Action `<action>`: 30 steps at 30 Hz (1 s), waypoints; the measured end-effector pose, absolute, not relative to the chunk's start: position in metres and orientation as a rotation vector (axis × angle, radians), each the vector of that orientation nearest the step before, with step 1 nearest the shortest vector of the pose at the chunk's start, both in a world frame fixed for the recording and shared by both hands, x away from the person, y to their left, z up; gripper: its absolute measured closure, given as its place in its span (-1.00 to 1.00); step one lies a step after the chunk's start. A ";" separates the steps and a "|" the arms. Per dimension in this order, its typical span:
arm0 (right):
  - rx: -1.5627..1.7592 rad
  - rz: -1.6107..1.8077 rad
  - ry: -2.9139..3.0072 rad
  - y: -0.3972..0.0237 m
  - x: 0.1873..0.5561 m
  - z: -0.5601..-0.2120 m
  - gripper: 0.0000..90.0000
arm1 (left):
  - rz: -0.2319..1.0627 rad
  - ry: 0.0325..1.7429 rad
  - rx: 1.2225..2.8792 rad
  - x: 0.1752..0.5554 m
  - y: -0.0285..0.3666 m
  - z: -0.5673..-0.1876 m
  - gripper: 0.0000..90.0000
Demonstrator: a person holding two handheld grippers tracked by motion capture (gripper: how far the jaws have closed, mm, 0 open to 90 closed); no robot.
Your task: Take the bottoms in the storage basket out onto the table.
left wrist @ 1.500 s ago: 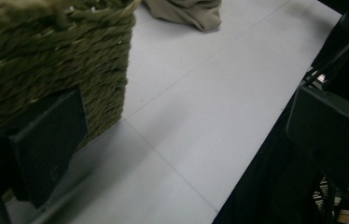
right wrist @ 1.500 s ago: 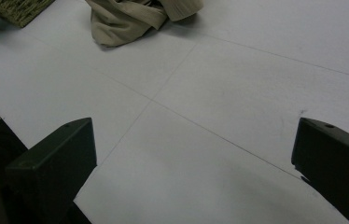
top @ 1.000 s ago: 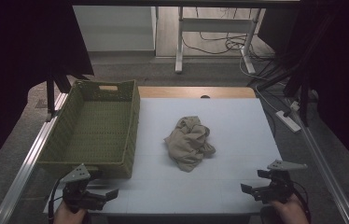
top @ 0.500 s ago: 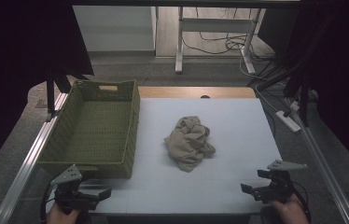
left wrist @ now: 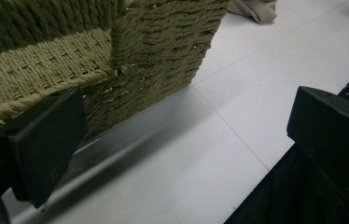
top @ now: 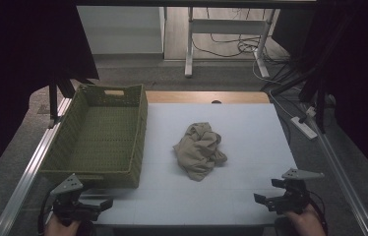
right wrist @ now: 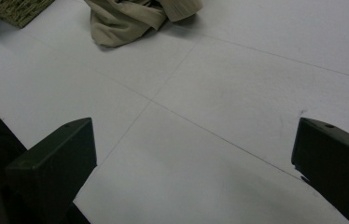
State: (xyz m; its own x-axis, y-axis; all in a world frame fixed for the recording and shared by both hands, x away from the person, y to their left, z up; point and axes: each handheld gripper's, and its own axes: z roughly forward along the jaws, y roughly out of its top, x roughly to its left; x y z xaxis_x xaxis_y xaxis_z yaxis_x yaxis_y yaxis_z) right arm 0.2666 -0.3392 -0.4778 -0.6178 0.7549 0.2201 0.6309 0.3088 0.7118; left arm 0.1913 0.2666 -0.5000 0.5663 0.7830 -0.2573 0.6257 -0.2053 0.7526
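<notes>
A: So, from the high view, where does everything sit?

B: The cloth (top: 200, 150) lies crumpled near the middle of the white table (top: 251, 128). The basket (top: 98, 135) stands on the table's left side, well apart from the cloth. The left tongs (top: 104, 205) hover at the near left corner, just in front of the basket's near wall, pointing right. The right tongs (top: 262, 200) sit at the near right corner, pointing left toward the middle. Both are well short of the cloth.

A: And the left gripper view?

B: The left tongs (left wrist: 186, 140) stand spread wide, with nothing between the jaws. The basket (left wrist: 116, 56) looms just beside the left jaw; whether jaw and weave touch, I cannot tell. A bit of the cloth (left wrist: 254, 8) peeks in at the top edge, far off across the table (left wrist: 256, 84).

A: The right gripper view?

B: The right tongs (right wrist: 193, 158) are spread wide too, holding nothing, low over bare table (right wrist: 256, 70) near its edge. The cloth (right wrist: 130, 16) lies ahead at the top, well apart from both jaws. A corner of the basket (right wrist: 16, 8) shows at the top left.
</notes>
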 end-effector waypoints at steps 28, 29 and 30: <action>1.296 1.198 2.413 -0.339 0.268 -0.478 -0.99 | 0.235 1.182 1.864 0.182 0.288 -0.503 -1.00; 1.296 1.198 2.413 -0.339 0.268 -0.478 -0.99 | 0.236 1.183 1.862 0.182 0.289 -0.503 -1.00; 1.296 1.198 2.413 -0.339 0.268 -0.478 -0.99 | 0.236 1.185 1.859 0.182 0.290 -0.503 -1.00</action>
State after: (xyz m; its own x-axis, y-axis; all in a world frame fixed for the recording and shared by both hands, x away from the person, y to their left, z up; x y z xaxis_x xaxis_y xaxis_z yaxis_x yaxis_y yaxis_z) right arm 0.2679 -0.3387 -0.4778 -0.6147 0.7565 0.2234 0.6353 0.3068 0.7087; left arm 0.1822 0.2896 -0.5030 0.5243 0.8029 -0.2835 0.6330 -0.1448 0.7605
